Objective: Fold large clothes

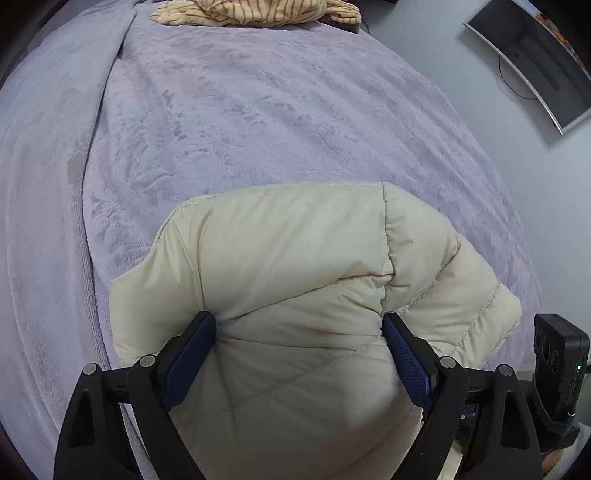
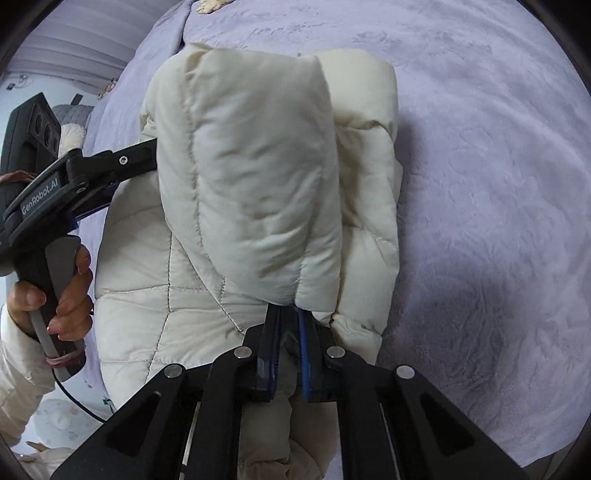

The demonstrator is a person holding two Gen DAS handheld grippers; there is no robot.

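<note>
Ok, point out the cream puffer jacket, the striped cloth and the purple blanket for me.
Cream puffer jacket (image 1: 295, 258): left wrist view, on its smooth padded top panel.
Striped cloth (image 1: 255, 13): left wrist view, on the middle of the crumpled heap.
Purple blanket (image 2: 480, 184): right wrist view, on the bare plush right of the jacket.

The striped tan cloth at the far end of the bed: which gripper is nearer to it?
Cannot tell. Both the left gripper and right gripper are at the cream puffer jacket, far from the striped cloth.
</note>
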